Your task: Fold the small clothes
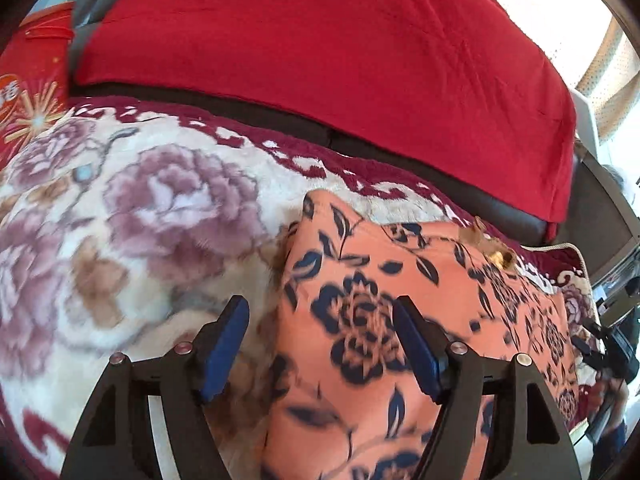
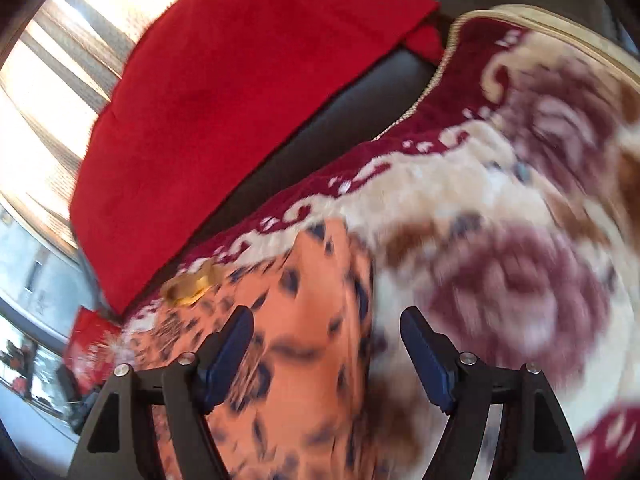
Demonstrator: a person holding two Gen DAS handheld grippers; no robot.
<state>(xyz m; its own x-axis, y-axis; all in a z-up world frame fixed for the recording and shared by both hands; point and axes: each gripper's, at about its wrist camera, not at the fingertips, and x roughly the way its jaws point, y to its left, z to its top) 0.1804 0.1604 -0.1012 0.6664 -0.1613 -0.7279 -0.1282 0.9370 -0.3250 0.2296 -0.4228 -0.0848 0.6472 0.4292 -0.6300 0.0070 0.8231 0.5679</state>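
An orange garment with dark blue flowers (image 1: 400, 320) lies flat on a plush floral blanket (image 1: 140, 208). My left gripper (image 1: 320, 312) is open, hovering over the garment's left edge, holding nothing. In the right wrist view the same garment (image 2: 304, 320) lies under my right gripper (image 2: 326, 320), which is open over its right edge and empty. A small golden-brown scrap (image 1: 496, 250) sits at the garment's far edge; it also shows in the right wrist view (image 2: 188, 286).
A red blanket (image 1: 340, 60) drapes over a dark sofa back (image 1: 400, 148) behind the floral blanket (image 2: 500, 200). A red box with firework print (image 1: 28, 92) stands at the far left. Bright windows with curtains (image 2: 48, 80) lie beyond.
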